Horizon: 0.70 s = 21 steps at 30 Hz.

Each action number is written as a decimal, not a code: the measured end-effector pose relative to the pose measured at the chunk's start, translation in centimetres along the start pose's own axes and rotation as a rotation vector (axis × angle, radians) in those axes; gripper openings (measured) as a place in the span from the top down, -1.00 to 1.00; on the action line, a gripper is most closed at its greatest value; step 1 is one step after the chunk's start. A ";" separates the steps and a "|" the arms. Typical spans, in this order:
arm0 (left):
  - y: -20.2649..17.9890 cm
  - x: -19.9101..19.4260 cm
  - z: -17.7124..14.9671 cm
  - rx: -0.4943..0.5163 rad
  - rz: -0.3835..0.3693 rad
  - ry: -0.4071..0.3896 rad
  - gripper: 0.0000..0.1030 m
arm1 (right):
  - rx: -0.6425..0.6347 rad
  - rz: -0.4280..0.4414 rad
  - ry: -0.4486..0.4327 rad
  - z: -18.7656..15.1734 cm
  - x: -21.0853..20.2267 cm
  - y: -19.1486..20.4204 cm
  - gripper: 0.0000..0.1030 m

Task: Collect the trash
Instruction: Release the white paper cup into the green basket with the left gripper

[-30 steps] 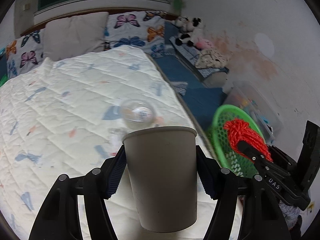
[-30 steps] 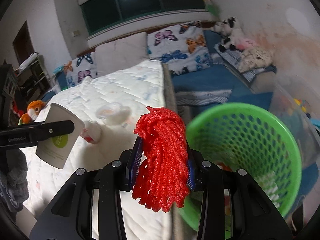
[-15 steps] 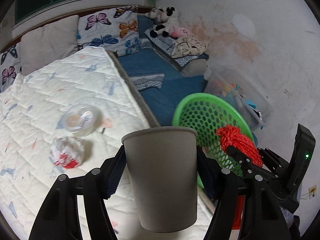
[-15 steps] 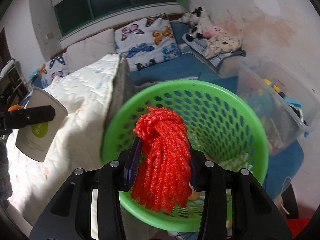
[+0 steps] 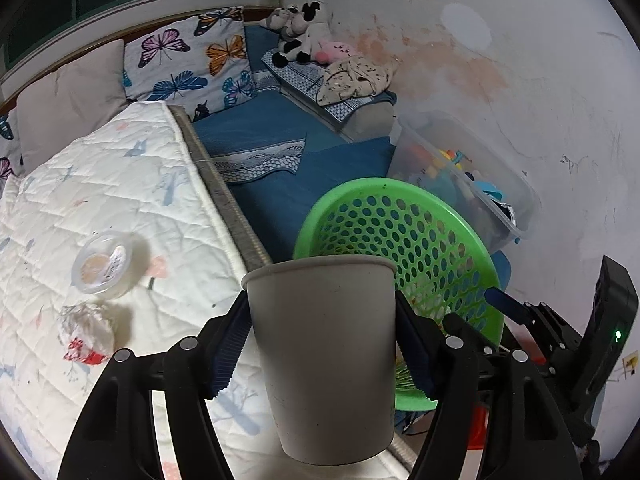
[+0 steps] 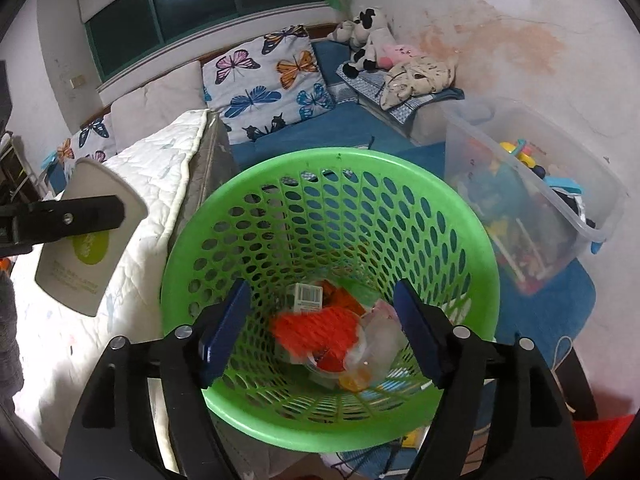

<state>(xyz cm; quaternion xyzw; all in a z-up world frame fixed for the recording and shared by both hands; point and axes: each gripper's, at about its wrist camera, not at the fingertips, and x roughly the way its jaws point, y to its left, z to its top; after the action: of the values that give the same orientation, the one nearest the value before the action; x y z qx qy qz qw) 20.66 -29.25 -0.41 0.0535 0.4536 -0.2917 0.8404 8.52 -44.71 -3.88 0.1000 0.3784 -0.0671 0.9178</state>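
My left gripper (image 5: pixel 322 344) is shut on a grey paper cup (image 5: pixel 322 360), held upright over the bed's edge beside the green mesh basket (image 5: pixel 404 216). The cup also shows in the right wrist view (image 6: pixel 88 236). My right gripper (image 6: pixel 322 324) is open and empty above the green basket (image 6: pixel 332 168). A red mesh bundle (image 6: pixel 316 336), blurred, is inside the basket on other trash. On the white quilt lie a clear lidded plastic cup (image 5: pixel 102 262) and a crumpled white-and-red wrapper (image 5: pixel 84 330).
The white quilted bed (image 5: pixel 120 184) is on the left, with a blue mattress (image 5: pixel 288 160) behind the basket. A clear toy bin (image 6: pixel 532 200) stands right of the basket against the wall. Butterfly pillows (image 6: pixel 268 84) and stuffed toys (image 6: pixel 368 40) are at the back.
My right gripper opened over the basket and the red mesh bundle dropped into it. My left gripper with the cup moved right toward the basket.
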 end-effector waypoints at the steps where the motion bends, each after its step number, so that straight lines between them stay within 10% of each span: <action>1: -0.2 0.2 0.1 0.001 -0.003 0.003 -0.30 | -0.001 -0.002 0.000 -0.1 -0.1 0.0 -0.45; 21: -3.0 4.1 0.3 0.014 -0.051 0.053 -0.34 | 0.021 -0.003 -0.023 -0.9 -1.7 -0.6 -0.68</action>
<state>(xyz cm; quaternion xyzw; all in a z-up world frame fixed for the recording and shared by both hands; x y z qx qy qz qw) 20.97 -33.63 -2.94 0.0554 0.4751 -0.3148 0.8198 6.57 -45.03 -3.35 0.1082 0.3672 -0.0733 0.9209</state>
